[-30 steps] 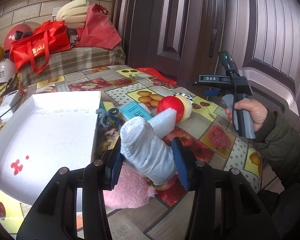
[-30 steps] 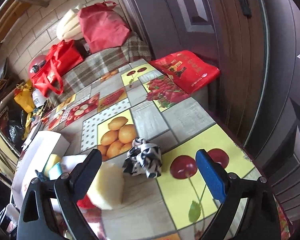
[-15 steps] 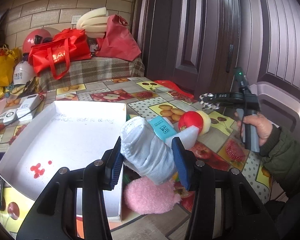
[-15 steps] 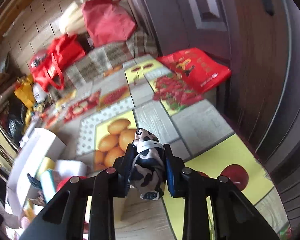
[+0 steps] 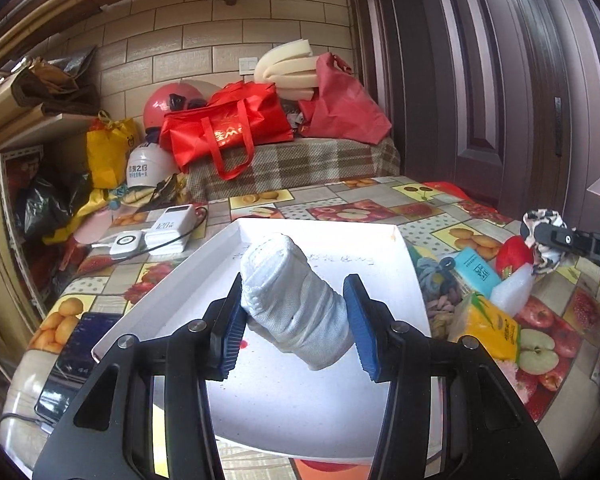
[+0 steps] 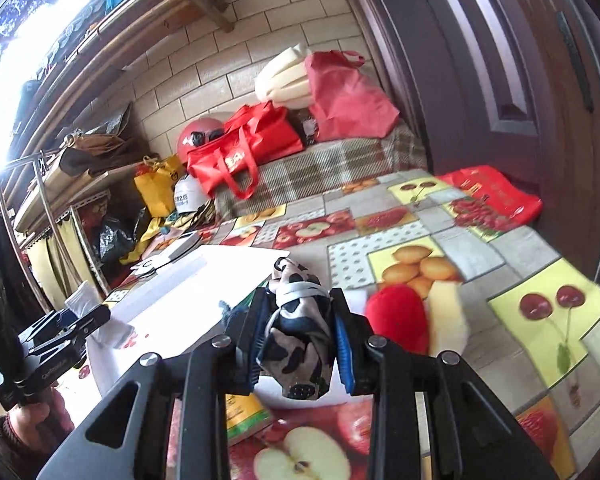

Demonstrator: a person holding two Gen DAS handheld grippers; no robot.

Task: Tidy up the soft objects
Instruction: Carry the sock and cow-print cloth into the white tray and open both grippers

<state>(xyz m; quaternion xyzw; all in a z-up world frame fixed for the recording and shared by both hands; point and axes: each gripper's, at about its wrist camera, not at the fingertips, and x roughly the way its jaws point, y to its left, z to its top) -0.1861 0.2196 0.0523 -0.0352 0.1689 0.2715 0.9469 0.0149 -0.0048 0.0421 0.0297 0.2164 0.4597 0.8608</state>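
Note:
My left gripper (image 5: 296,324) is shut on a rolled white sock (image 5: 296,304) and holds it above the white tray (image 5: 340,412). My right gripper (image 6: 298,340) is shut on a black-and-white patterned cloth (image 6: 296,336), held above the table beside the tray (image 6: 188,280). That cloth also shows at the right edge of the left wrist view (image 5: 546,240). The left gripper with its sock shows at the left of the right wrist view (image 6: 76,320).
Right of the tray lie a red and cream foam piece (image 6: 404,324), a teal packet (image 5: 476,270), a yellow tissue pack (image 5: 486,326), a white block (image 5: 512,288) and blue yarn (image 5: 432,276). Power banks (image 5: 168,230) and a dark phone (image 5: 76,356) lie left. Bags sit behind.
My left gripper lifted the sock and carried it left over the tray. My right gripper closed on the patterned cloth, raised it and moved it toward the tray.

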